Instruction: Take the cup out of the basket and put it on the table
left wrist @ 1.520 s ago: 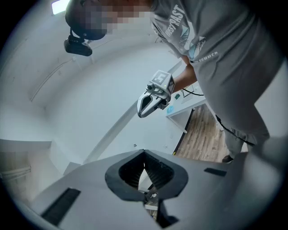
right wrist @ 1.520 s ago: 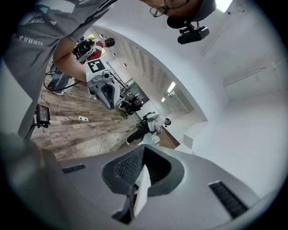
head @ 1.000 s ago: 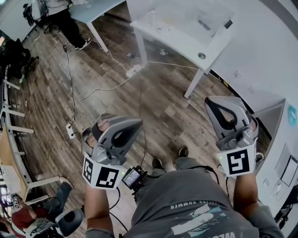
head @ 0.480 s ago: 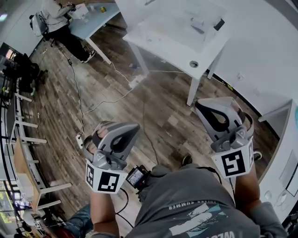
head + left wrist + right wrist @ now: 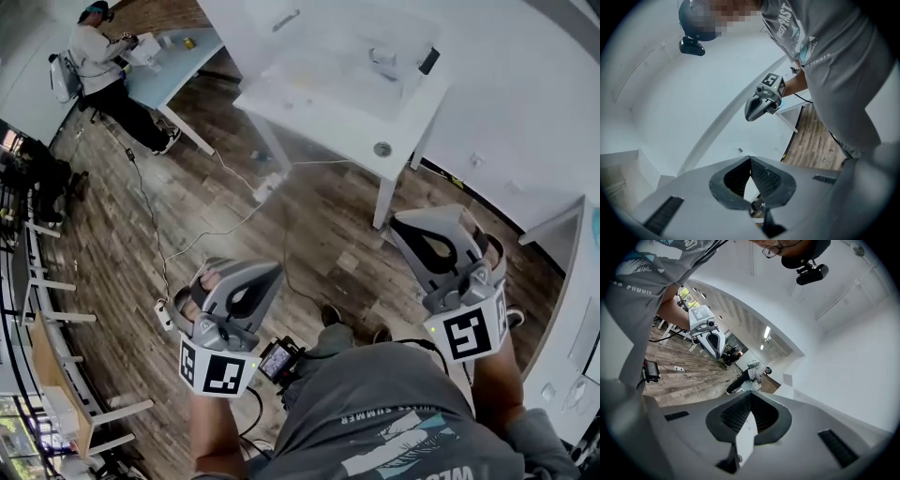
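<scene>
Neither a cup nor a basket can be made out in any view. In the head view my left gripper [image 5: 275, 269] is held at waist height over the wooden floor, jaws shut and empty. My right gripper [image 5: 399, 225] is held level with it on the right, also shut with nothing in it. The left gripper view shows its own jaws [image 5: 750, 160] meeting at the tip, with the right gripper [image 5: 749, 114] in the air beyond. The right gripper view shows its pads closed [image 5: 751, 395] and the left gripper [image 5: 716, 347] ahead.
A white table [image 5: 319, 89] stands ahead with small objects [image 5: 380, 61] on it. Cables and a power strip [image 5: 266, 190] lie on the wooden floor [image 5: 234, 150]. A person [image 5: 98, 61] sits at a blue table far left. Chairs line the left edge.
The view has moved forward: the white table and the seated person show more fully. Both grippers have stayed shut and sit slightly lower in the picture.
</scene>
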Motion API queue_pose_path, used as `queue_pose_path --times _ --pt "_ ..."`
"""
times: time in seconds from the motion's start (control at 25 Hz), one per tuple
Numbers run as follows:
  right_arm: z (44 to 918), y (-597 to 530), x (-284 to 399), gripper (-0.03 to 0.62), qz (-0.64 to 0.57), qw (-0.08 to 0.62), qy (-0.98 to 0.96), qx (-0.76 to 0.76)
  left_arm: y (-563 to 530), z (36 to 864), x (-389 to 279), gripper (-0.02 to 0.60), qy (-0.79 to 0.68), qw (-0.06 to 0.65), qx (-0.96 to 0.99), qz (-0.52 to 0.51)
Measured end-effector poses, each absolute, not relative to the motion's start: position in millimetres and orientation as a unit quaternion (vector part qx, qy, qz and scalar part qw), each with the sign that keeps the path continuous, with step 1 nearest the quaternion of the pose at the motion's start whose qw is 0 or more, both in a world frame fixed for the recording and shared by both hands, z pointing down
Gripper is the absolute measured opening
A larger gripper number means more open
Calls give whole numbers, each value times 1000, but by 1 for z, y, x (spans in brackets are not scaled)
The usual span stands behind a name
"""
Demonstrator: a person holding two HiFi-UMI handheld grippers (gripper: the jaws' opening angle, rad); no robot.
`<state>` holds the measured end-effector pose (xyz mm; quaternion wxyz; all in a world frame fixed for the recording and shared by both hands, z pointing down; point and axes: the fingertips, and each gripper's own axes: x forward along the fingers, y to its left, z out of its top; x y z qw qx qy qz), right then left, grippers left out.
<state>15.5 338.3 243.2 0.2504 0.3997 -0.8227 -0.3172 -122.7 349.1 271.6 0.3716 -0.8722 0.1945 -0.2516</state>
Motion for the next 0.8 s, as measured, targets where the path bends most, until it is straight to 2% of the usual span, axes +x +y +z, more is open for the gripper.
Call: queue_pose_path --times 0.32,0.6,0.8 --pt "227 284 -7 11 -328 304 -785 429 271 267 -150 9 183 376 -891 -179" --pt "228 245 -10 11 -312 323 -775 444 223 270 -159 9 176 372 -898 -159" --pt "235 206 14 11 -303 319 -779 447 186 278 -140 9 174 368 -897 -174"
